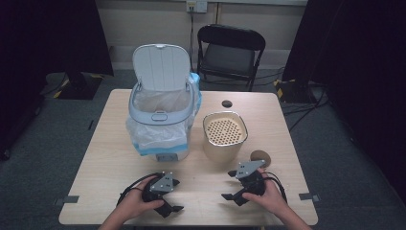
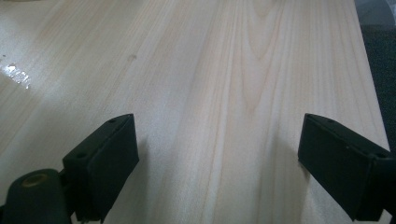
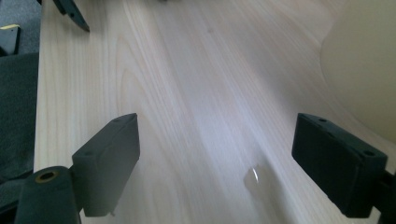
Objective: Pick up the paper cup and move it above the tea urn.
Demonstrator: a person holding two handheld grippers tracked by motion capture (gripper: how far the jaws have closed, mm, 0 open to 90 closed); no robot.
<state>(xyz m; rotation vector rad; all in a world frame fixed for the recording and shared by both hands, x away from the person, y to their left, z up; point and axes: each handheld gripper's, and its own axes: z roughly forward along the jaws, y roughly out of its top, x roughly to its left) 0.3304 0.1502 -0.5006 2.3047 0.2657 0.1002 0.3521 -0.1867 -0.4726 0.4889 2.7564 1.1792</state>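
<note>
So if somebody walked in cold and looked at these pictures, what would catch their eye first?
Probably the white lidded bin with a clear plastic liner, standing with its lid up at the back left of the pale wooden table. Next, the beige square container with a perforated top just to its right. Then the two hand-held black grippers near the front edge, left gripper and right gripper, both open and holding nothing.

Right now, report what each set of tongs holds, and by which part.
Nothing is held. The left tongs and the right tongs both stand open over bare table, with nothing between the jaws.
</note>
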